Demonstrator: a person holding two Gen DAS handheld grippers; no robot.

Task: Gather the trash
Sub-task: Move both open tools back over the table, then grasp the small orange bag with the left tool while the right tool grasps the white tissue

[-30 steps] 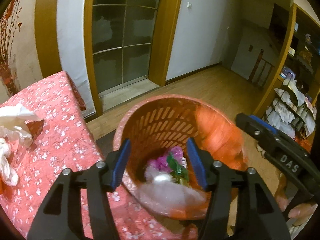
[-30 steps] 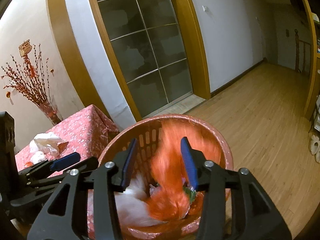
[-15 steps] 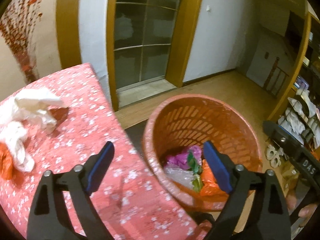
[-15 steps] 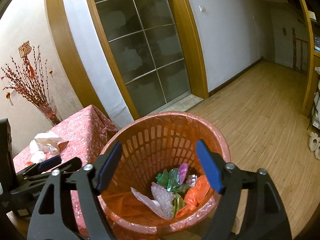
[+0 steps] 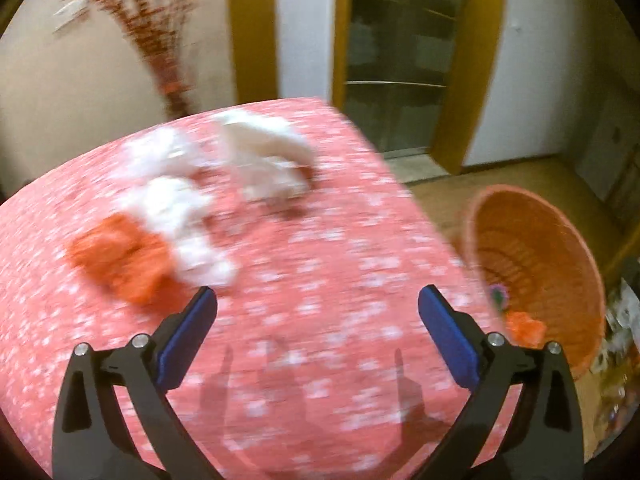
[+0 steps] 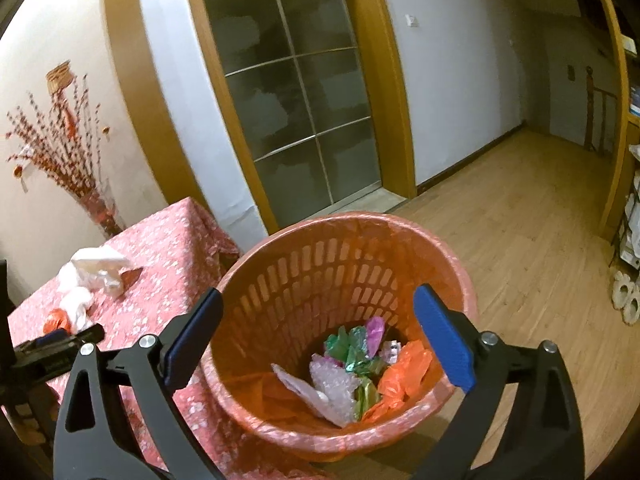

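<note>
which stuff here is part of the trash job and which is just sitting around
Part of the job:
white bags and orange bag on the table
orange bin, trash already inside
left gripper and right gripper, both open and empty

Just there:
red tablecloth
twig vase
glass door

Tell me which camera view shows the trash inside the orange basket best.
The right wrist view: it looks down into the orange basket, showing the bagged trash sharply. The left wrist view catches the basket at its right edge, blurred, with only scraps visible.

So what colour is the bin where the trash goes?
Orange, the trash basket; the right wrist view shows it best.
</note>
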